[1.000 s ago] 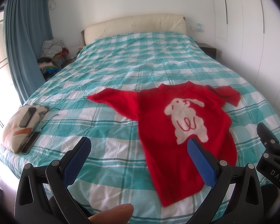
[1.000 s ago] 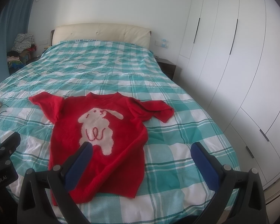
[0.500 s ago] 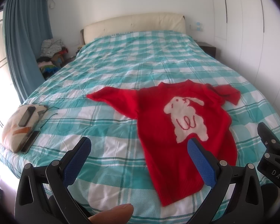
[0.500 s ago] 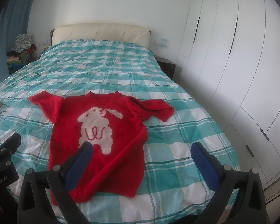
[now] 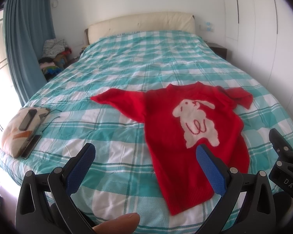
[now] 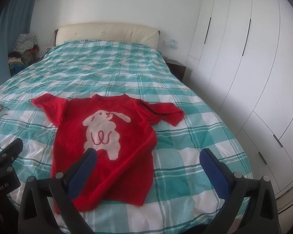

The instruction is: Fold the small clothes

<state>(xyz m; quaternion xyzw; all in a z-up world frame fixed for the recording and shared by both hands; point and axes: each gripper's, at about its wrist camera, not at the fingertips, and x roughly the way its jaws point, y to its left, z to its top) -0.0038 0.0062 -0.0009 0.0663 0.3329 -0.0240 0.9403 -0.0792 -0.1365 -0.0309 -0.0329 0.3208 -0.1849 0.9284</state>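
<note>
Lying flat and face up ahead of both tongs, the red sweater (image 6: 107,140) runs lengthwise, collar toward the headboard (image 6: 107,32), hem nearest. Left gripper (image 5: 146,167) and right gripper (image 6: 148,167) both gape wide, empty, above the checked bedspread (image 6: 111,72). Wardrobes (image 6: 244,48) stand beyond the right tongs.

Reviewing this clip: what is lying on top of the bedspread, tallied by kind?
Red sweater: 1
Patterned cushion: 1
Dark flat devices by the cushion, one on it, one beside it: 2
Total: 4
</note>
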